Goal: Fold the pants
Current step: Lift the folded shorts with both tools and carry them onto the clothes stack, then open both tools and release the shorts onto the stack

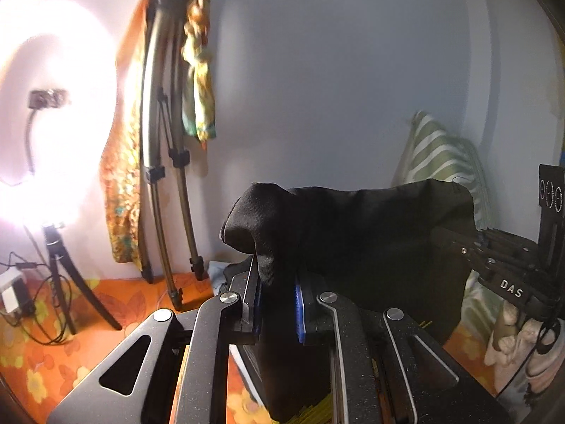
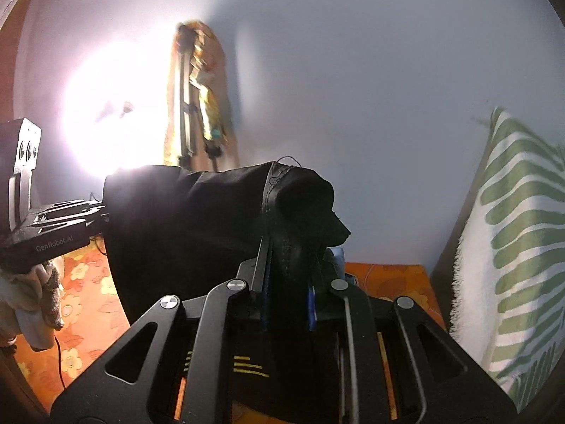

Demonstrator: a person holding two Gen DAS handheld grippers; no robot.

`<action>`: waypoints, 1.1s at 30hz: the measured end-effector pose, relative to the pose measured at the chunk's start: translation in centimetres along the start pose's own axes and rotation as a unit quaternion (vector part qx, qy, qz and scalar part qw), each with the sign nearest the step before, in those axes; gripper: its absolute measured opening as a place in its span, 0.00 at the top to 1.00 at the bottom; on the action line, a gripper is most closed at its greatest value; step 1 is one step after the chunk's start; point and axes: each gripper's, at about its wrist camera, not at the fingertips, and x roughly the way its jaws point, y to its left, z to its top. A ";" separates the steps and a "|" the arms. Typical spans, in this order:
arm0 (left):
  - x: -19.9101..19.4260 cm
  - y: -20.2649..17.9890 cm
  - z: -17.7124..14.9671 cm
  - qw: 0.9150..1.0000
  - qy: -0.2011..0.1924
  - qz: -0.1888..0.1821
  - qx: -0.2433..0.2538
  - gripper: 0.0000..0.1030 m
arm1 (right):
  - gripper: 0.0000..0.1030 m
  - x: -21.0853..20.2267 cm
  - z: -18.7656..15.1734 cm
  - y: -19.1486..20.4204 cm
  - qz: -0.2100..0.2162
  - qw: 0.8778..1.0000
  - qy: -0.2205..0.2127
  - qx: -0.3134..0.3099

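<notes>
Black pants (image 1: 353,240) hang lifted between both tools, stretched over an orange floral bedsheet (image 1: 70,346). Left wrist view: left claw (image 1: 277,304) clenched on a bunched corner at 6 o'clock; right claw (image 1: 469,247) enters at 3 o'clock, gripping the far edge. Ring light (image 1: 46,113) glares at 9 o'clock, tripod (image 1: 166,141) with draped cloth at 11. Right wrist view: right claw (image 2: 287,289) clamped on the seamed corner; only here yellow stripes (image 2: 247,365) show low on the fabric. Striped pillow (image 2: 512,247) fills 3 o'clock.
</notes>
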 end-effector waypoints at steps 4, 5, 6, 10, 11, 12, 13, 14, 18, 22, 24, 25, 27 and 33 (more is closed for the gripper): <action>4.5 0.9 -0.2 1.000 0.020 0.017 -0.002 0.88 | 0.85 4.8 -0.5 -2.3 0.011 0.999 0.028 0.016; 5.8 1.1 -0.4 0.999 0.026 0.022 -0.003 0.88 | 0.85 6.0 -0.6 -2.8 0.014 0.999 0.034 0.020; 6.8 1.3 -0.4 0.999 0.031 0.025 -0.006 0.88 | 0.85 6.9 -0.7 -3.2 0.017 0.999 0.038 0.024; 10.0 1.8 -0.8 0.998 0.049 0.036 -0.011 0.88 | 0.83 11.0 -1.2 -4.6 0.021 0.997 0.063 0.032; 10.5 1.8 -0.9 0.998 0.052 0.040 -0.011 0.88 | 0.82 11.9 -1.4 -4.9 0.018 0.997 0.071 0.030; 11.1 1.8 -0.8 0.997 0.054 0.045 -0.009 0.87 | 0.80 12.8 -1.5 -5.3 0.011 0.996 0.081 0.030; 11.4 1.8 -0.8 0.997 0.056 0.052 -0.009 0.85 | 0.78 13.5 -1.5 -5.6 0.002 0.996 0.086 0.032; 11.6 1.9 -0.8 0.997 0.060 0.051 -0.013 0.83 | 0.75 14.2 -1.6 -6.0 -0.015 0.995 0.091 0.034; 11.6 2.2 -0.9 0.995 0.068 0.069 -0.022 0.63 | 0.55 14.6 -1.4 -7.8 -0.062 0.993 0.088 0.051; 10.2 2.6 -0.5 0.995 0.065 0.075 -0.025 0.58 | 0.55 13.3 -1.4 -8.4 -0.054 0.993 0.082 0.072; 8.8 2.7 -0.5 0.995 0.062 0.071 -0.032 0.58 | 0.55 12.6 -1.5 -7.9 -0.056 0.993 0.083 0.065; 8.6 3.1 -0.5 0.995 0.061 0.071 -0.034 0.58 | 0.55 12.4 -1.6 -7.9 -0.055 0.993 0.084 0.064; 7.0 2.9 -0.6 0.995 0.062 0.069 -0.033 0.57 | 0.54 11.4 -1.5 -7.3 -0.051 0.993 0.084 0.063; 1.2 1.7 -0.5 0.997 0.050 0.052 -0.034 0.52 | 0.52 7.2 -1.6 -4.9 -0.042 0.994 0.073 0.066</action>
